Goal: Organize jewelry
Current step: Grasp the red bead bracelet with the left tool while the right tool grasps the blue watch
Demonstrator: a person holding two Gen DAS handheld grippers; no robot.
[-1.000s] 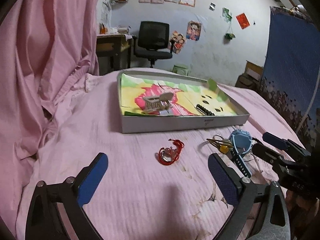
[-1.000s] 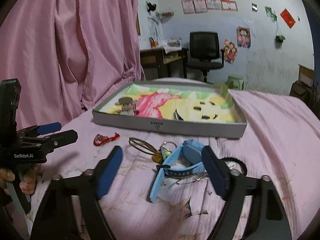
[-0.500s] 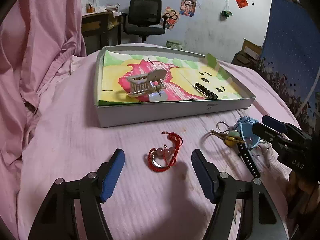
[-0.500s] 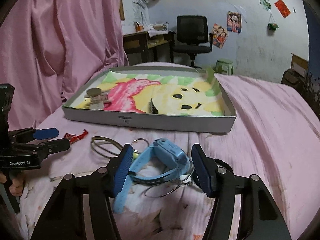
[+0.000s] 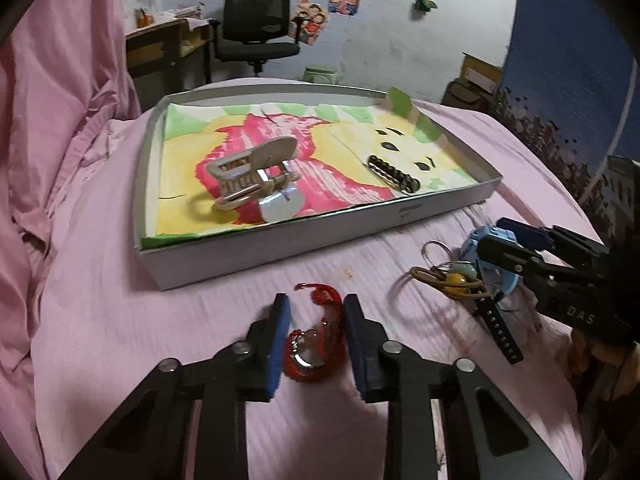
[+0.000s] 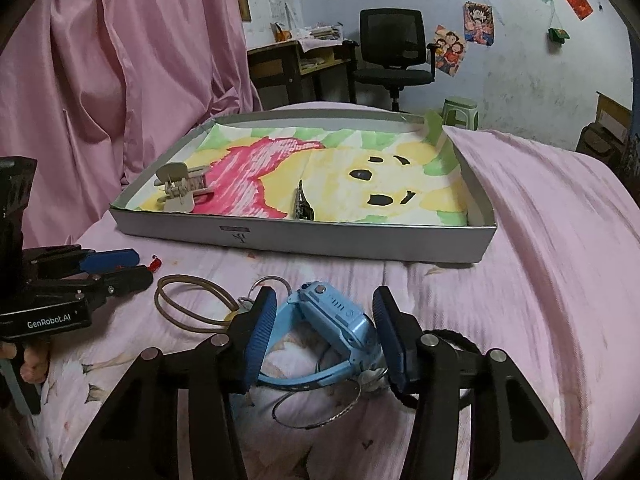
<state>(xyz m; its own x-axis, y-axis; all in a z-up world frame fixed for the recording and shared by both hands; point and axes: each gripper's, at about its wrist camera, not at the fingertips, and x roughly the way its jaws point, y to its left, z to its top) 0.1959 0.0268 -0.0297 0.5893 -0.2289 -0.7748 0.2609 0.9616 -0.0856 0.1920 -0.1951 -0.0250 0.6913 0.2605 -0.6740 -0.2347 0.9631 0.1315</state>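
A red cord bracelet (image 5: 316,340) lies on the pink sheet between the blue pads of my left gripper (image 5: 314,334); the jaws stand close on either side of it. A light blue watch (image 6: 340,320) lies between the pads of my right gripper (image 6: 324,332), jaws close around it. Beside the watch lie a brown hoop with key rings (image 6: 192,304) and a thin wire bangle (image 6: 320,412). A shallow grey box (image 5: 280,240) with a colourful paper lining holds a beige hair claw (image 5: 252,176) and a black beaded bracelet (image 5: 394,174).
Pink curtain (image 6: 100,80) hangs at the left. A black office chair (image 6: 392,52) and a desk (image 6: 296,60) stand beyond the bed. A black band (image 6: 456,338) lies behind the right gripper's right finger.
Both grippers have moved forward and down and their jaws have narrowed: the left around the red bracelet, the right around the blue watch.
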